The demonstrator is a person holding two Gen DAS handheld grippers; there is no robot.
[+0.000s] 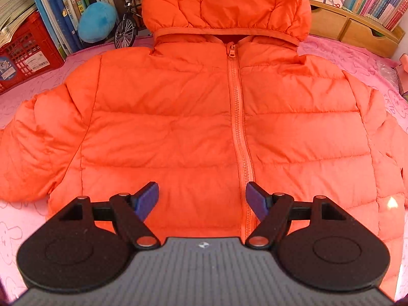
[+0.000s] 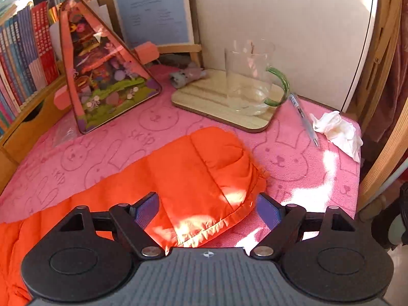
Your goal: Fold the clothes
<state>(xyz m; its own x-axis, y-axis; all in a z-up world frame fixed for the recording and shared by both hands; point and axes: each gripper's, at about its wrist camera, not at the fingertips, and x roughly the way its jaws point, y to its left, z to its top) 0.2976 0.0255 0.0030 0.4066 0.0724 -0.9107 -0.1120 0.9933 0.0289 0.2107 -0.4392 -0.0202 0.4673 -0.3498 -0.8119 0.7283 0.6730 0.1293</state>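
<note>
The orange quilted hooded puffer jacket [image 1: 178, 107] lay face up and zipped on the pink rabbit-print cloth of the worktop [image 1: 15, 219], both sleeves spread outward and the hood flat above the collar, so by appearance no fold had been made and the whole task remained. The left tool [image 1: 202, 200] hovered over the lower front near the hem with its blue pads spread wide, gripping nothing. The right tool [image 2: 207, 210] was likewise spread, its pads either side of the elastic-trimmed sleeve cuff [image 2: 216, 204]; contact could not be confirmed.
</note>
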